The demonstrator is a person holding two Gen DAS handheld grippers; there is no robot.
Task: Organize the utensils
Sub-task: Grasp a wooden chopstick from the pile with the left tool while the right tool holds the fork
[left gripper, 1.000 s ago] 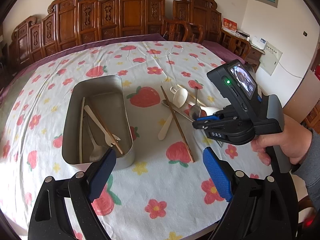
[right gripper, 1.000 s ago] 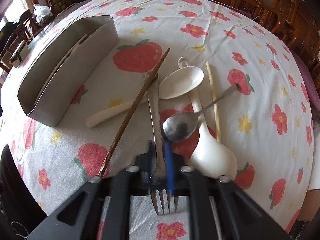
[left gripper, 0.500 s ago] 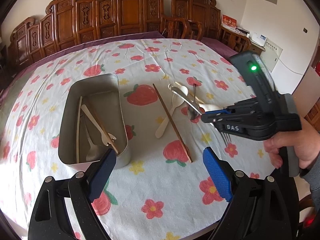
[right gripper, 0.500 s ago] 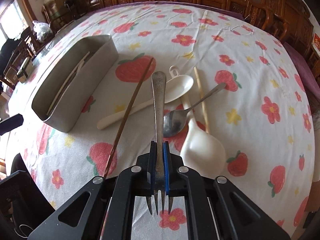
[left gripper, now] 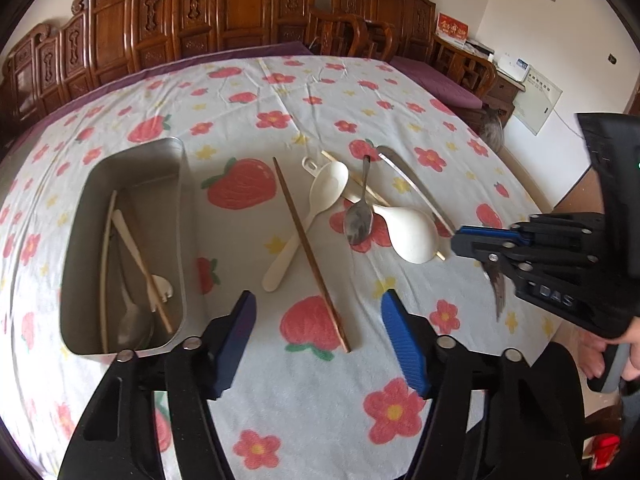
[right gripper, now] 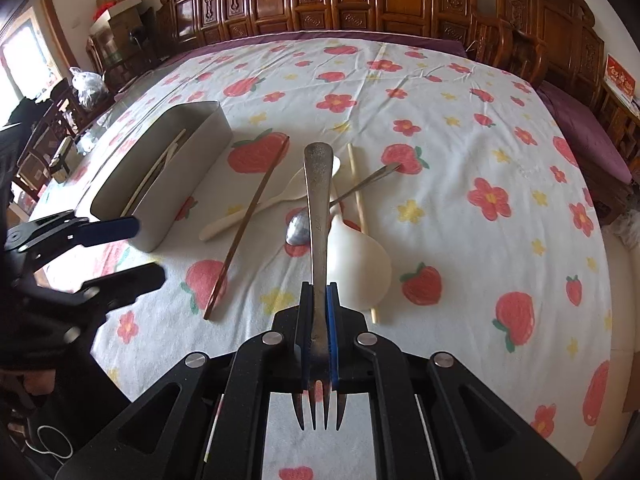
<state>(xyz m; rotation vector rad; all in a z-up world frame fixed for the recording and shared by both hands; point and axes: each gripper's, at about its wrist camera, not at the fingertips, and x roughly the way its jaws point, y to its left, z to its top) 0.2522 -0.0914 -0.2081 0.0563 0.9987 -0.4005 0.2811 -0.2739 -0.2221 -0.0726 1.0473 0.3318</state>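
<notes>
My right gripper (right gripper: 318, 292) is shut on a metal fork (right gripper: 318, 200), held above the table with its handle pointing forward and its tines back toward the camera. In the left wrist view that gripper (left gripper: 460, 242) hovers at the right. My left gripper (left gripper: 318, 320) is closing, its jaws still apart around the near end of a dark brown chopstick (left gripper: 304, 240) that lies on the cloth, pads not touching it. A metal tin (left gripper: 160, 208) at the left holds several utensils. A metal spoon (left gripper: 359, 224), two white spoons (left gripper: 326, 192) and a pale chopstick (left gripper: 376, 198) lie in a loose pile.
The round table wears a strawberry-and-flower cloth (left gripper: 280, 400). Carved wooden chairs (left gripper: 240, 8) line its far side. The table edge curves close at the right, where a person's hand (left gripper: 616, 352) holds the right gripper. In the right wrist view the tin (right gripper: 184, 184) stands at the left.
The right gripper has lifted the fork off the pile and drawn it up and to the right. The left gripper has moved forward and down over the brown chopstick, and its jaws have narrowed.
</notes>
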